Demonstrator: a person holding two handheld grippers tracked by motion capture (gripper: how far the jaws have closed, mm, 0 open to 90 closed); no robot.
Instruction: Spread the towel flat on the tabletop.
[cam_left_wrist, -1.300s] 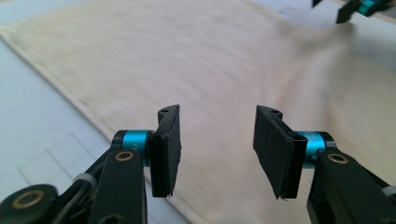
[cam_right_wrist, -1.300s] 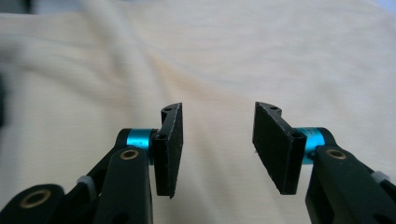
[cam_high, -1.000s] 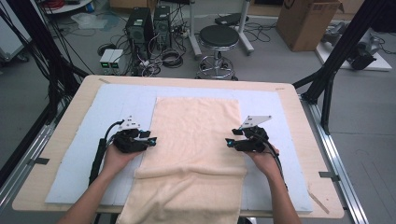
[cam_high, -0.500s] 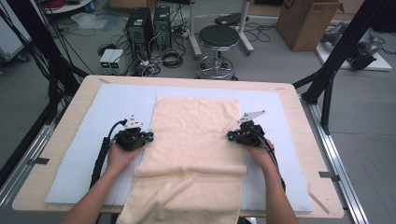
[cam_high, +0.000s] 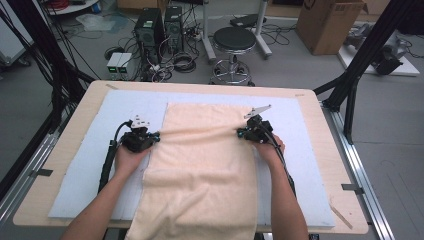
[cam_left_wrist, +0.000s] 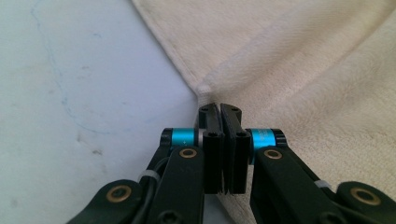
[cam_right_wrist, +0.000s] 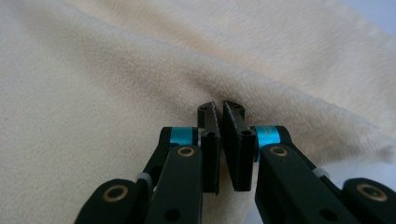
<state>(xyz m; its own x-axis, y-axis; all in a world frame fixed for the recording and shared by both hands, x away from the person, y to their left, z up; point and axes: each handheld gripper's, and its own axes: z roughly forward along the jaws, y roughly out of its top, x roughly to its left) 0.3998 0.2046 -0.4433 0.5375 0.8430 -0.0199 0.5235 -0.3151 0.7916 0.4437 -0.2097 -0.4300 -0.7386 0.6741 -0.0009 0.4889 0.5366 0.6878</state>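
A cream towel (cam_high: 200, 175) lies lengthwise on the pale blue mat (cam_high: 85, 175), its near end hanging over the table's front edge. My left gripper (cam_high: 156, 137) sits at the towel's left edge, my right gripper (cam_high: 241, 133) at its right edge. A low ridge of cloth runs across the towel between them. In the left gripper view the gripper (cam_left_wrist: 219, 109) is shut, with the puckered towel (cam_left_wrist: 303, 70) edge nipped at its tips beside the mat (cam_left_wrist: 70, 93). In the right gripper view the gripper (cam_right_wrist: 219, 108) is shut on a raised fold of towel (cam_right_wrist: 116, 70).
The wooden table (cam_high: 320, 115) borders the mat on all sides. Behind the table stand a black stool (cam_high: 235, 40), computer towers (cam_high: 150, 30) with tangled cables and a cardboard box (cam_high: 330, 20). Black frame struts (cam_high: 360, 65) rise at both sides.
Both hands slid away from me along the towel's edges, and both grippers went from open to shut on the cloth. A ridge has risen across the towel between them.
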